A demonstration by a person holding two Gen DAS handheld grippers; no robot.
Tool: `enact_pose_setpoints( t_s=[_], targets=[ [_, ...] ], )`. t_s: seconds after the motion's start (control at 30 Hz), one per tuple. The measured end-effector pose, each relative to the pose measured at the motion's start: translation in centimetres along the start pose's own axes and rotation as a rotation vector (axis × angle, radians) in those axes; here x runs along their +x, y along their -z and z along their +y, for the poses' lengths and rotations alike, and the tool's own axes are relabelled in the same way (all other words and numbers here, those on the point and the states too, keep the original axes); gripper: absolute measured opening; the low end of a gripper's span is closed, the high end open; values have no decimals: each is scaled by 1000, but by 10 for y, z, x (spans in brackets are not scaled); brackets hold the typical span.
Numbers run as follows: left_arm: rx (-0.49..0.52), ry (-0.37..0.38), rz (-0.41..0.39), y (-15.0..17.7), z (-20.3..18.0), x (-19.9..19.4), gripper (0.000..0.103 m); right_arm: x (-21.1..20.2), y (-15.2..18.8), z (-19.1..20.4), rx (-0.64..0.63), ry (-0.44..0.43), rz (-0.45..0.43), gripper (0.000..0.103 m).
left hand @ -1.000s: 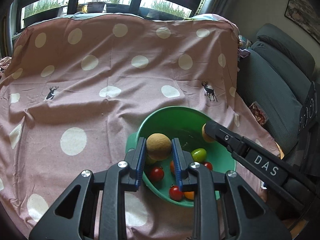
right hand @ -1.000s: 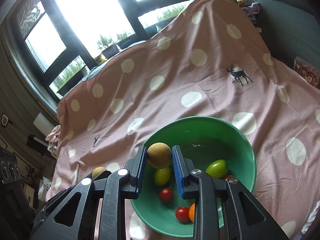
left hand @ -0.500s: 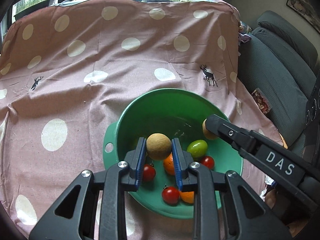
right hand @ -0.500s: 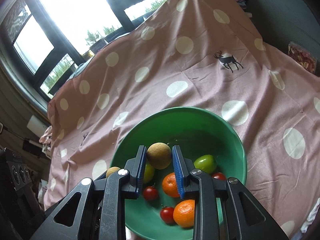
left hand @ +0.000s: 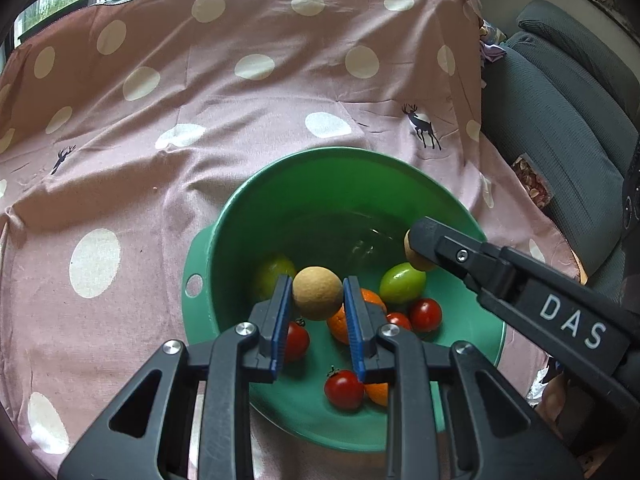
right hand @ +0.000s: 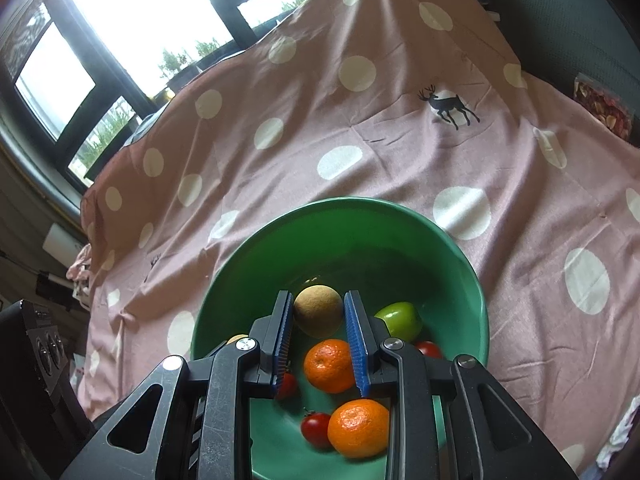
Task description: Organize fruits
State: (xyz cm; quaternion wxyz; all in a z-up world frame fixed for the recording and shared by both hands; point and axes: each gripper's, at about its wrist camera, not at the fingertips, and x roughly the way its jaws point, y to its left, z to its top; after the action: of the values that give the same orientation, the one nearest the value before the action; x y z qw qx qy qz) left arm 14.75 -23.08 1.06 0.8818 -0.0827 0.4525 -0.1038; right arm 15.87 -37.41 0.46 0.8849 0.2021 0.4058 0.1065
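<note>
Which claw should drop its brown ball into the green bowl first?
Probably the left claw. Its brown ball hangs over the middle of the green bowl, above the fruit. The right claw holds its ball nearer the bowl's rim.

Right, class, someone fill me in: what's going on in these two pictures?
A person is sorting fruit with two handheld grippers. The left gripper and the right gripper are each shut on a tan round fruit, both held over a green bowl on a pink dotted cloth. The bowl already holds oranges, cherry tomatoes and green fruits. Neither held fruit is released yet.
</note>
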Motion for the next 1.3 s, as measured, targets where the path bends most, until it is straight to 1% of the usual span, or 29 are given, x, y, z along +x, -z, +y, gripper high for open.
enact_pose_setpoints(
  t_s=[0.47,0.73,0.83,0.9,0.93,1.0,1.03,1.07,1.1,1.17,1.23,1.3],
  targets=[
    [4,-4,29,0,0,12,26,8,1,-3,-2,24,27,29],
    [9,-10,27,1,-1,12,27,10,2,-4,4,43,37,29],
    [16,5,24,1,-1,9,38,9,2,-5,11,52,36,29],
    [24,-5,8,1,-3,4,53,8,2,-6,14,48,39,29],
    [22,-9,3,0,-3,1,56,8,2,-7,20,44,41,31],
    [6,9,4,-1,-1,-5,63,6,1,-9,30,44,38,46],
    [-3,18,1,-1,-1,-8,65,4,1,-10,33,45,27,48],
    [-6,19,-8,-1,-1,-13,73,1,0,-10,33,47,16,52],
    [-6,14,-23,-1,-1,-18,80,-3,-1,-10,30,49,6,58],
    [-8,-2,-42,-1,-2,-27,89,-10,-2,-10,23,49,-16,67],
    [-15,0,-46,-2,-1,-35,92,-16,-2,-9,20,43,-32,69],
    [-26,10,-58,-2,2,-44,101,-21,-3,-7,19,34,-38,74]
  ],
)
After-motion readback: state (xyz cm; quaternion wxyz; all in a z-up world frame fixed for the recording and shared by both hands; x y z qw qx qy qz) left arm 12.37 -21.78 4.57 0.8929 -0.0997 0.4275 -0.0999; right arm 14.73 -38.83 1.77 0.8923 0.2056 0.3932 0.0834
